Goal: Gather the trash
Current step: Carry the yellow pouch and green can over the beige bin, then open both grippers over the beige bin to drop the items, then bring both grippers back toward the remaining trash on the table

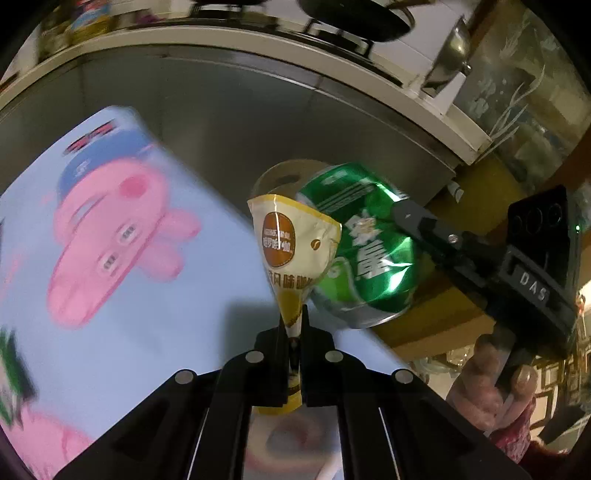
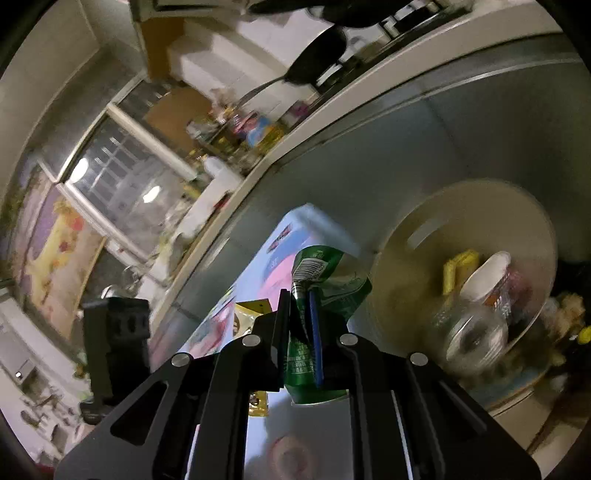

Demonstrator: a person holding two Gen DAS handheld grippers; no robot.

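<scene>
A pale blue desk bears pink cartoon pig prints. Behind it runs a grey cabinet front. A black pan sits on the stove above.

The left gripper is closed tight on the narrow end of a yellow and white wrapper. Just beside it, the right gripper holds a crushed green can, and a hand grips its handle. Below lies a light blue table with a pink pig picture, blurred.
</scene>
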